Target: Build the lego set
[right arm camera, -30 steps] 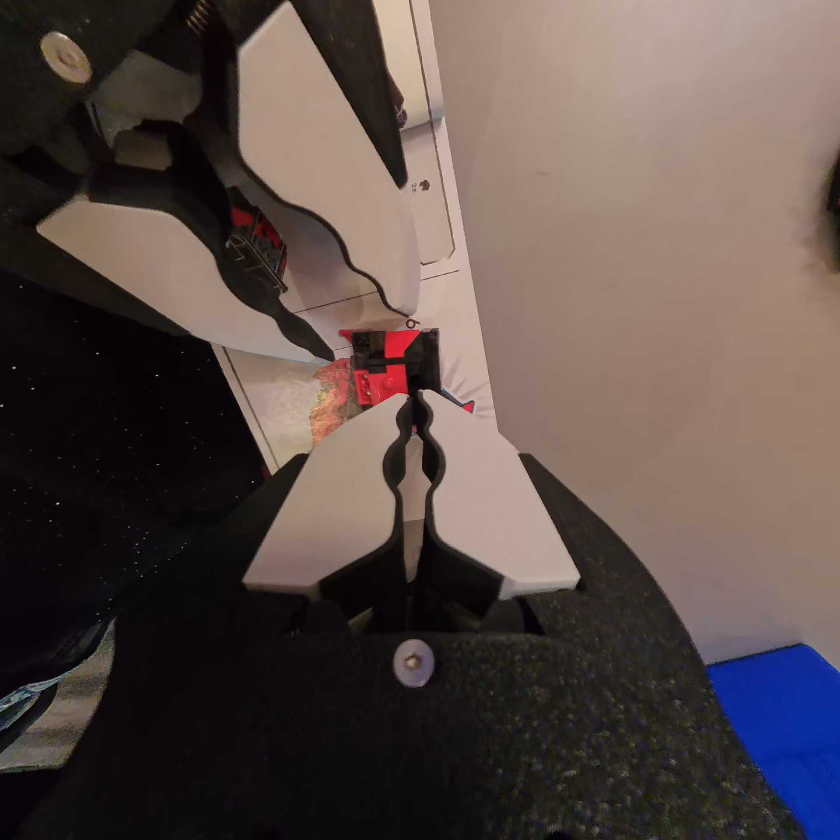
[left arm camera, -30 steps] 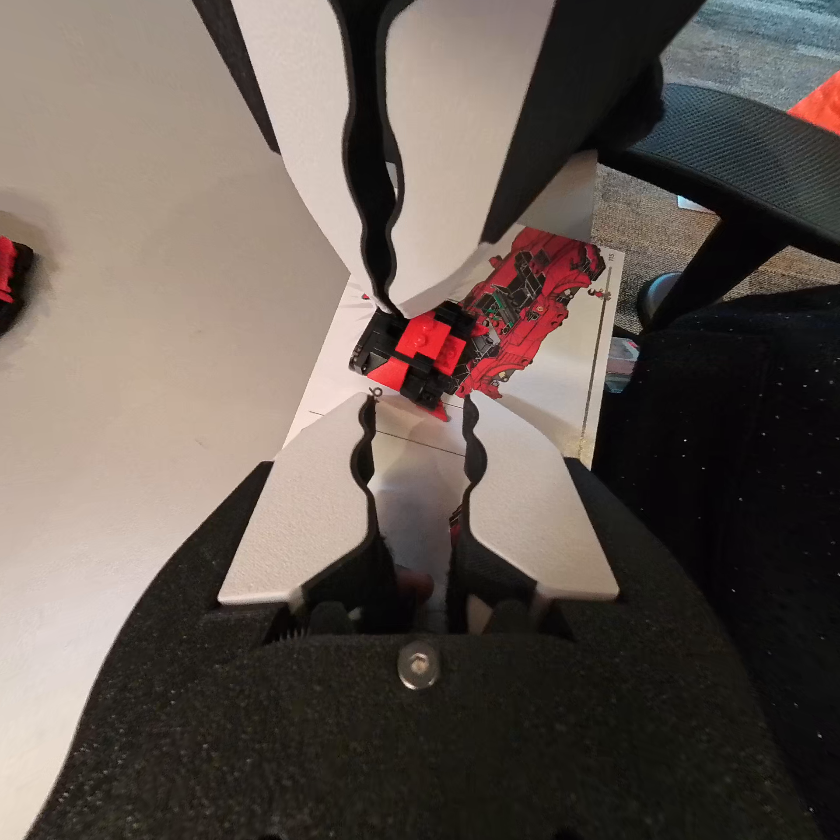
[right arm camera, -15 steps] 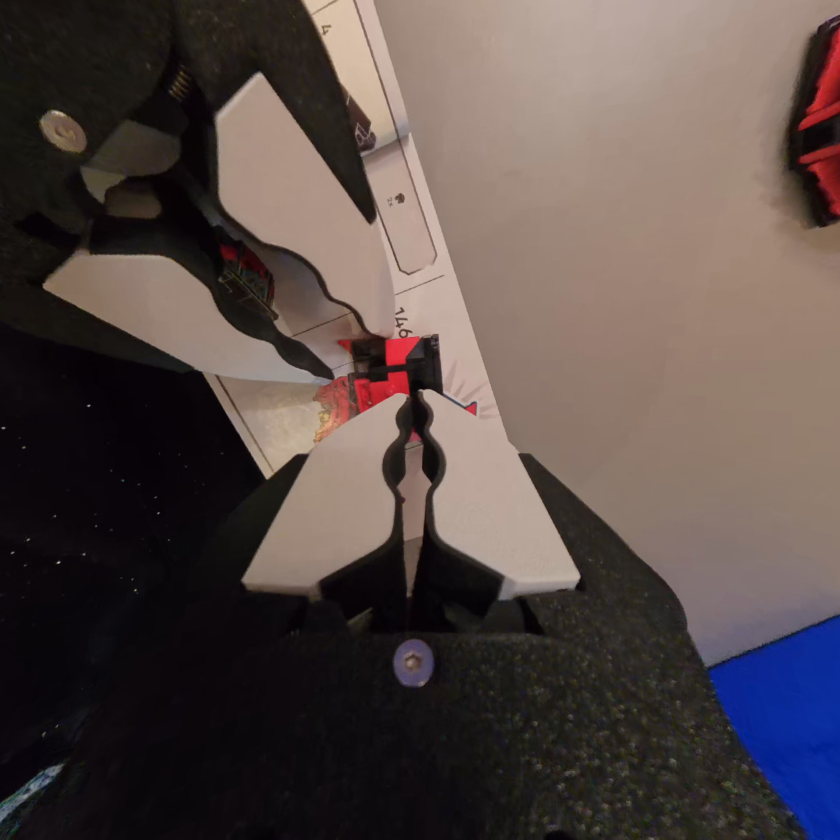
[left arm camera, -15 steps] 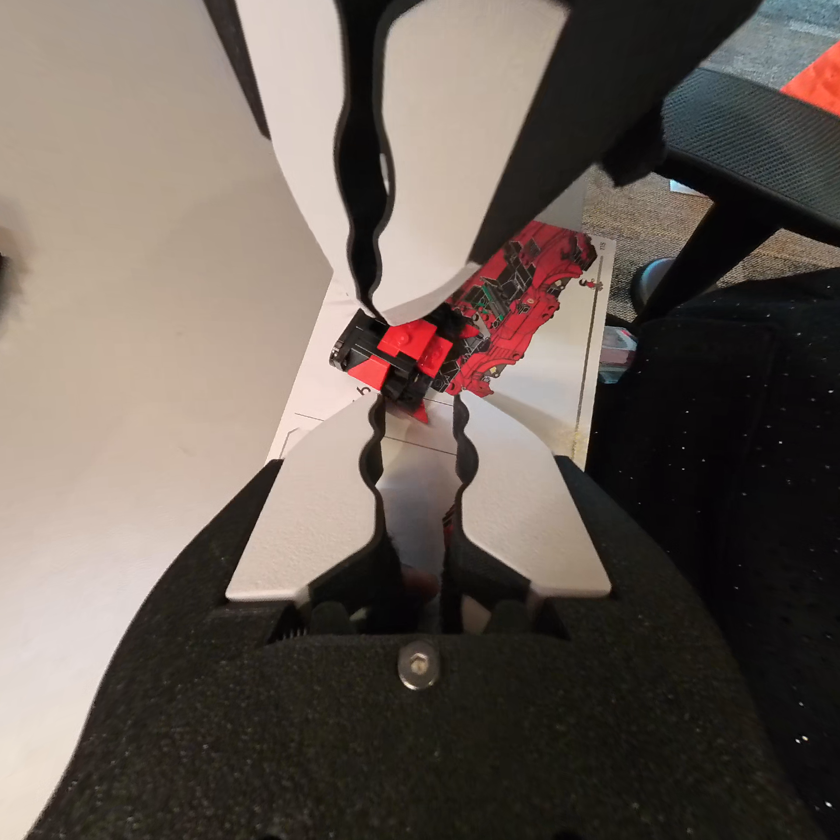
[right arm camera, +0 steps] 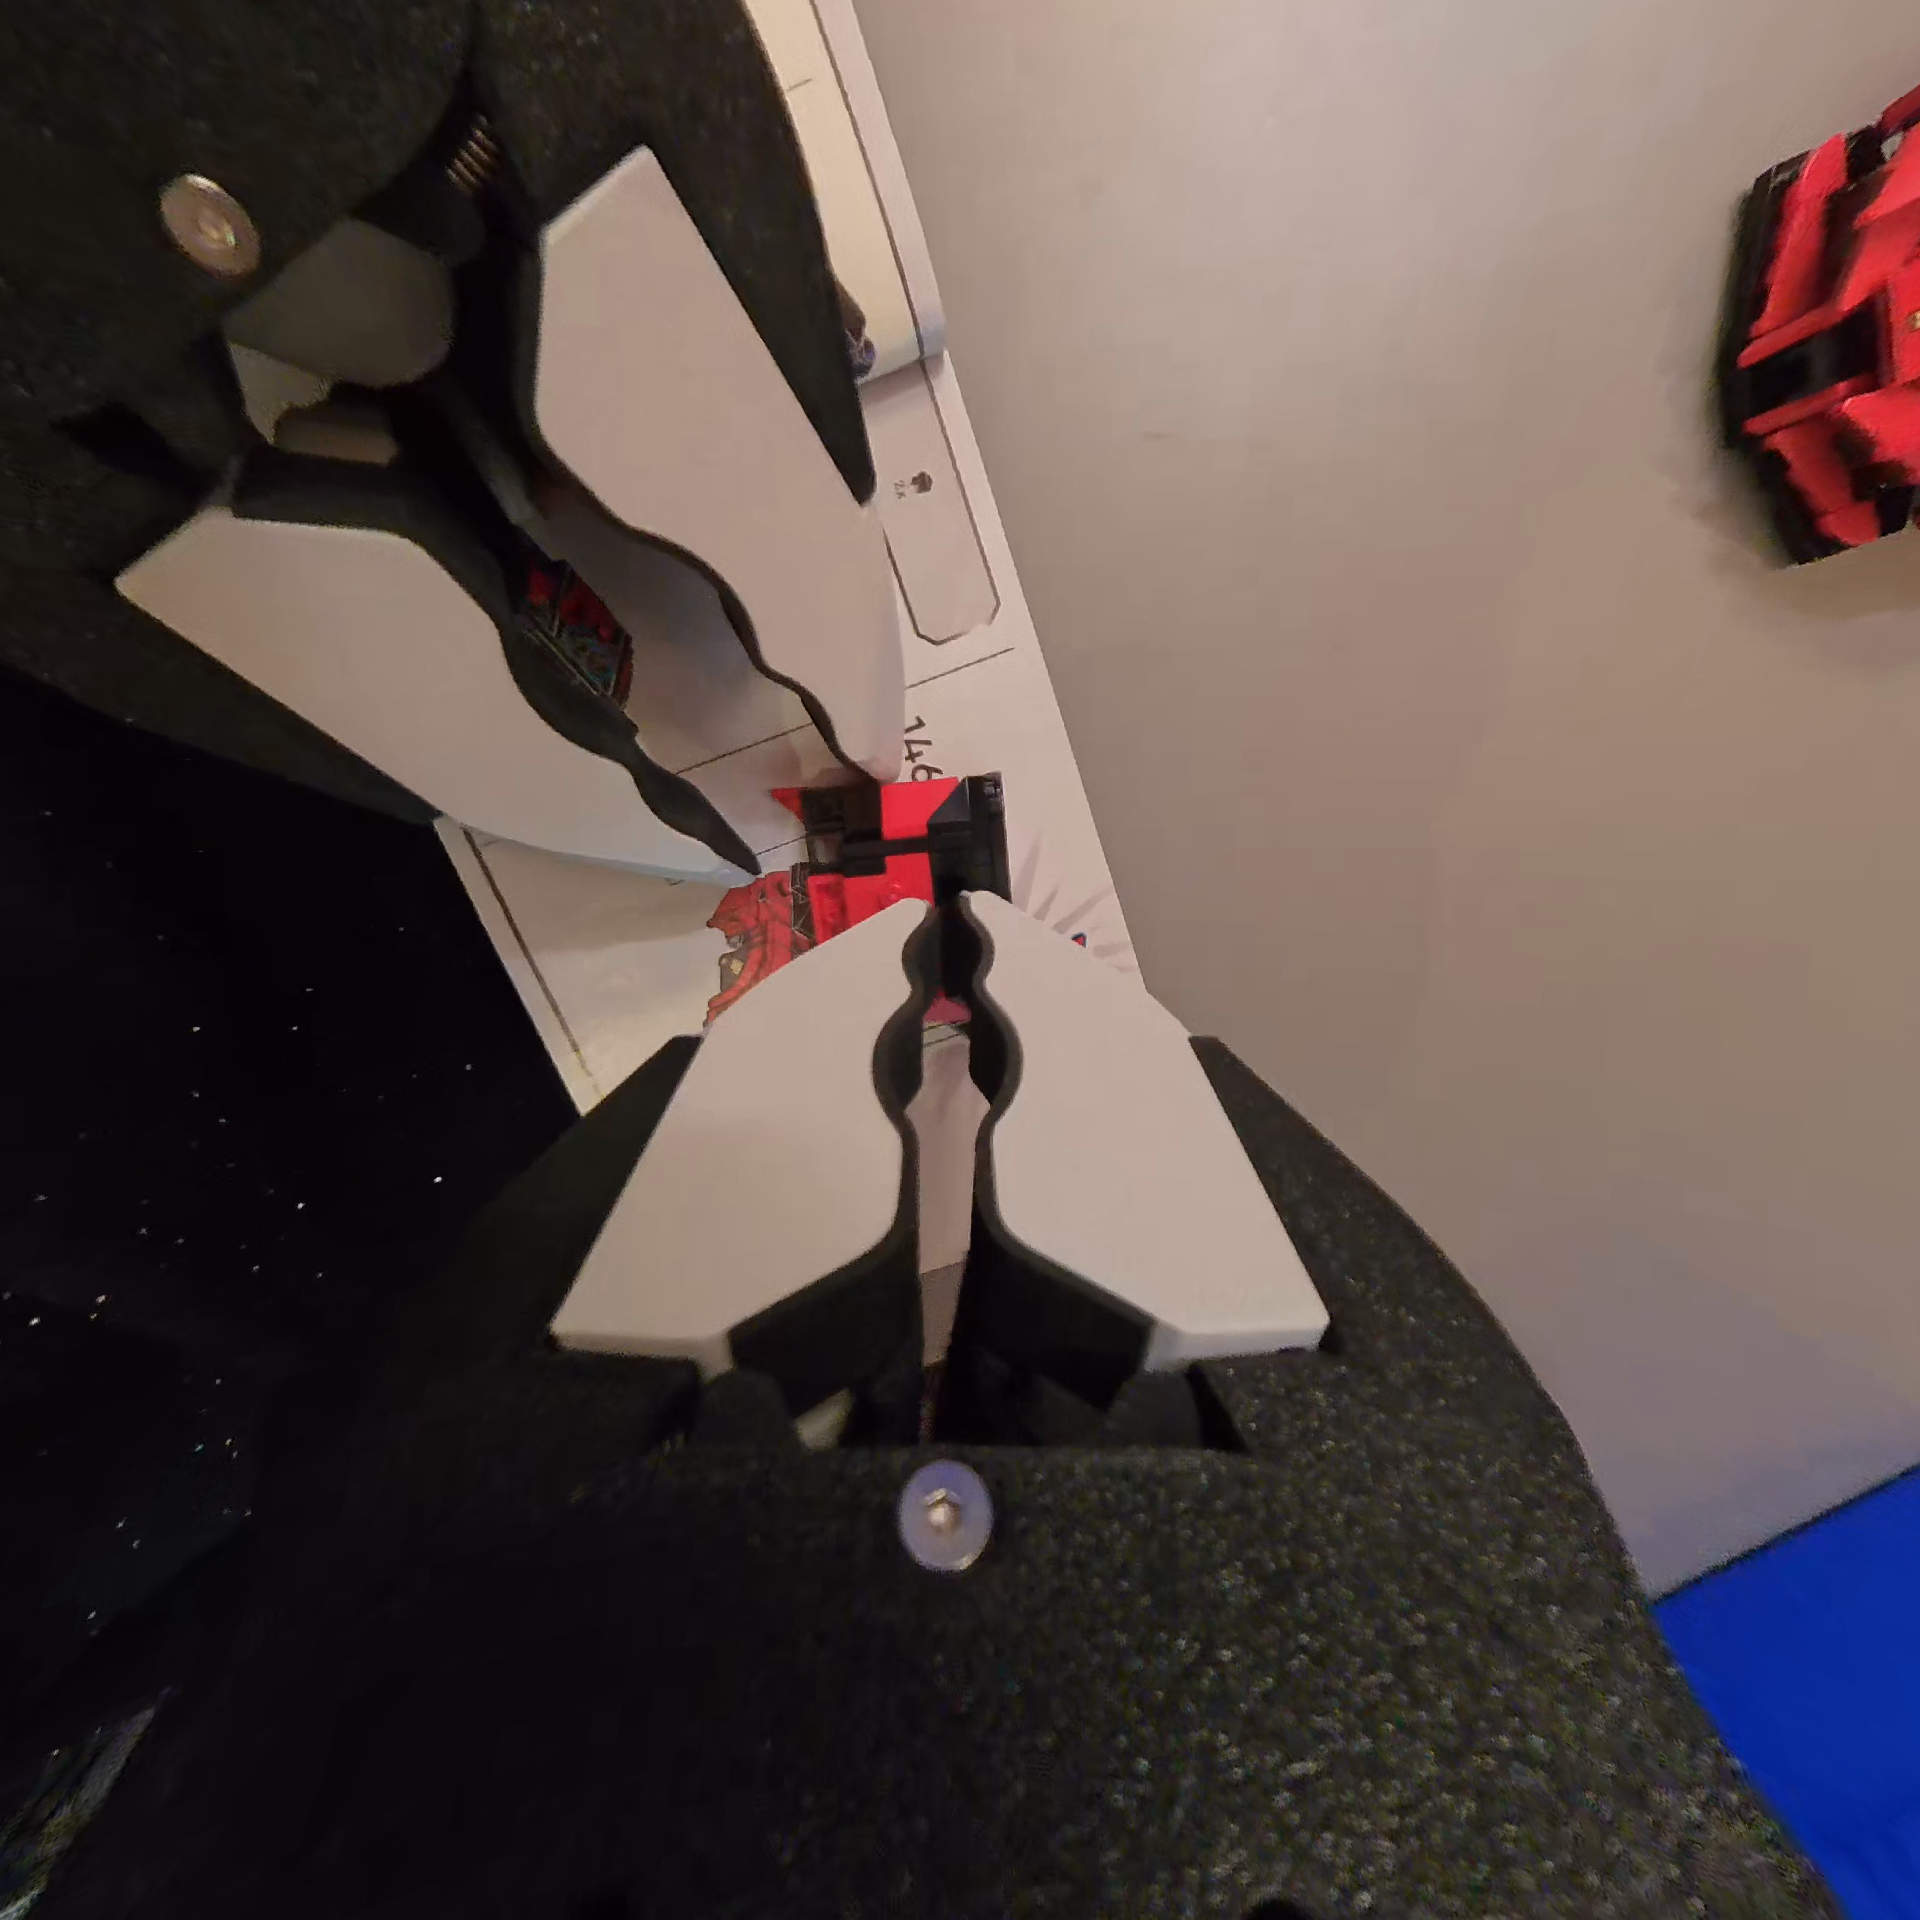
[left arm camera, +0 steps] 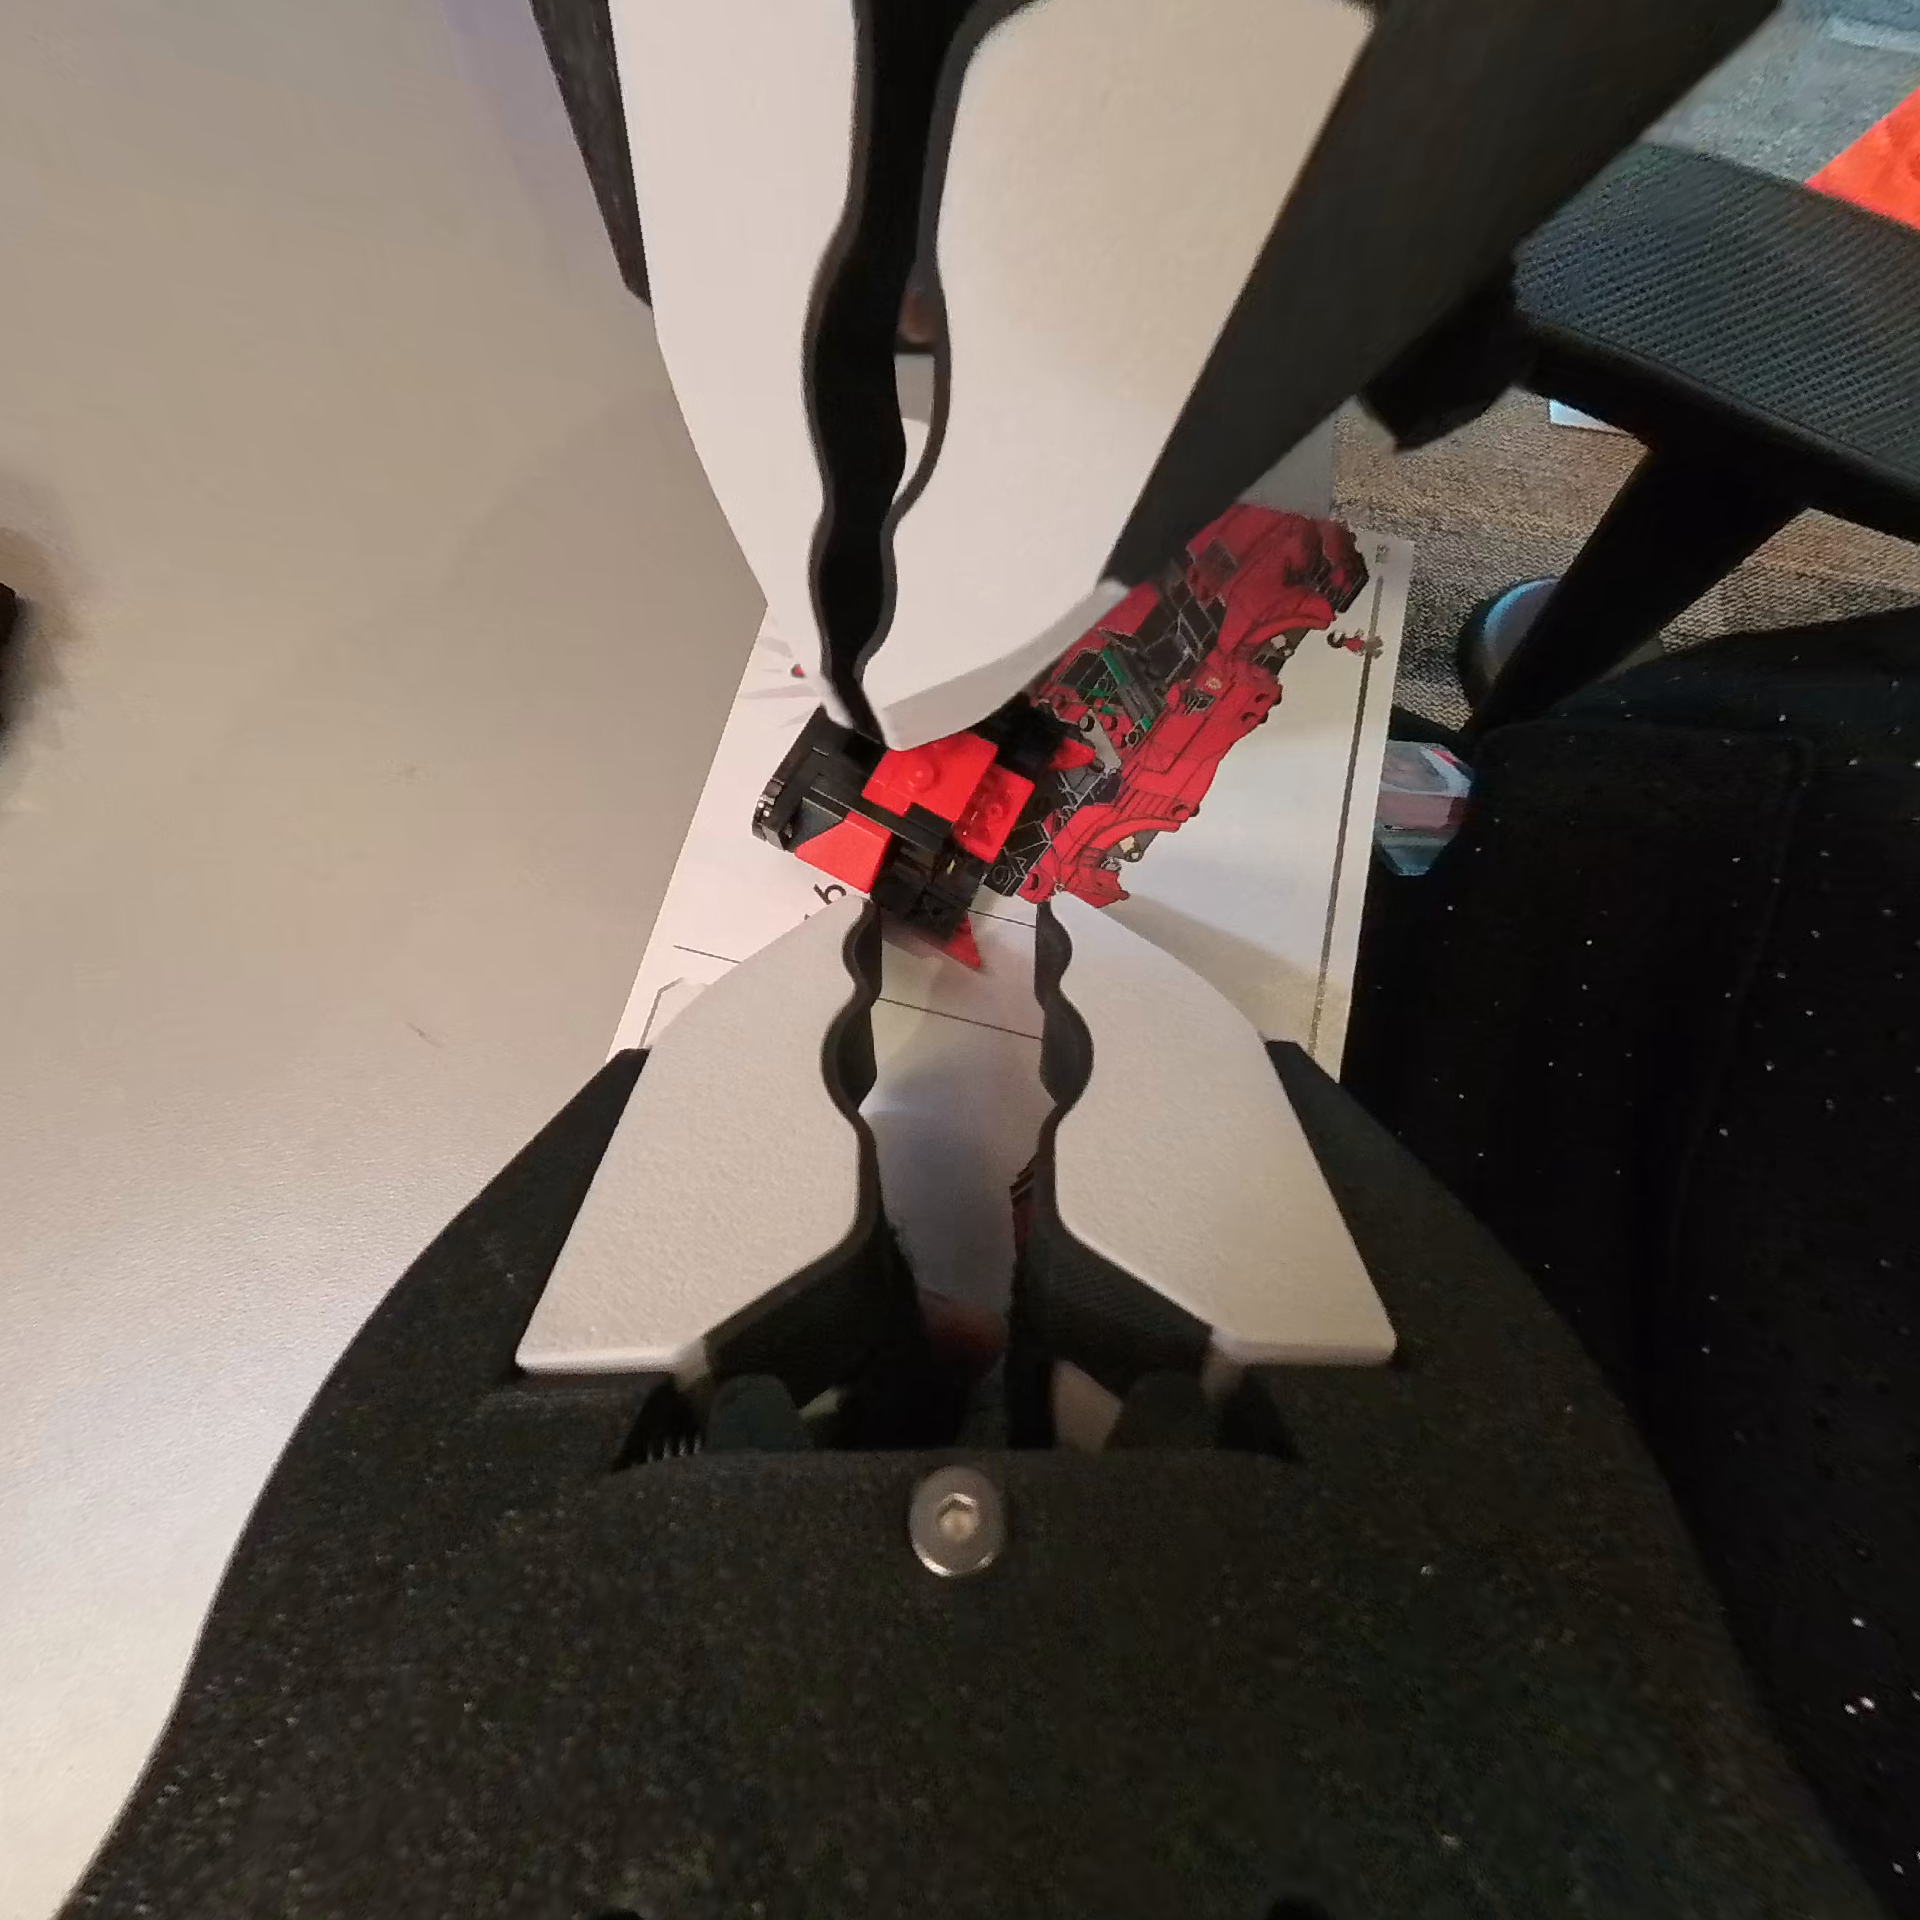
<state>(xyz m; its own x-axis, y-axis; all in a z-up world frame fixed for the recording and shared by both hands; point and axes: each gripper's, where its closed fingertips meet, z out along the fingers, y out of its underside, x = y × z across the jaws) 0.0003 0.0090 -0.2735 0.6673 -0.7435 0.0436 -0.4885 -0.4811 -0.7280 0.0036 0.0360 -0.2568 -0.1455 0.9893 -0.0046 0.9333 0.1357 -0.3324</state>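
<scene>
A small lego sub-assembly [left arm camera: 902,821] of red and black bricks sits between the two grippers, above the open instruction booklet [left arm camera: 1236,935]. It is blocky: a black frame at its left end in the left wrist view, red studded plates across the top, a red sloped piece on the near side and black pieces beneath. In the right wrist view the same piece [right arm camera: 914,831] shows a smooth red face with a black corner wedge and a black bar across it.

The right gripper [right arm camera: 948,906] has its fingers drawn almost together, and their tips pinch the near black edge of the sub-assembly. In the left wrist view it comes down from the far side, tips on the far top of the bricks.

The left gripper [left arm camera: 951,920] stands moderately spread; its left fingertip [left arm camera: 844,920] is at the bricks' near edge, though whether it actually touches is hard to tell.

The booklet, printed with a red car, lies at the right edge of the white table [left arm camera: 312,727]. Well apart on the table, to the far right in the right wrist view, sits a larger red and black lego car body [right arm camera: 1829,353], blurred. A black mesh chair [left arm camera: 1714,301] is beyond the table edge.
</scene>
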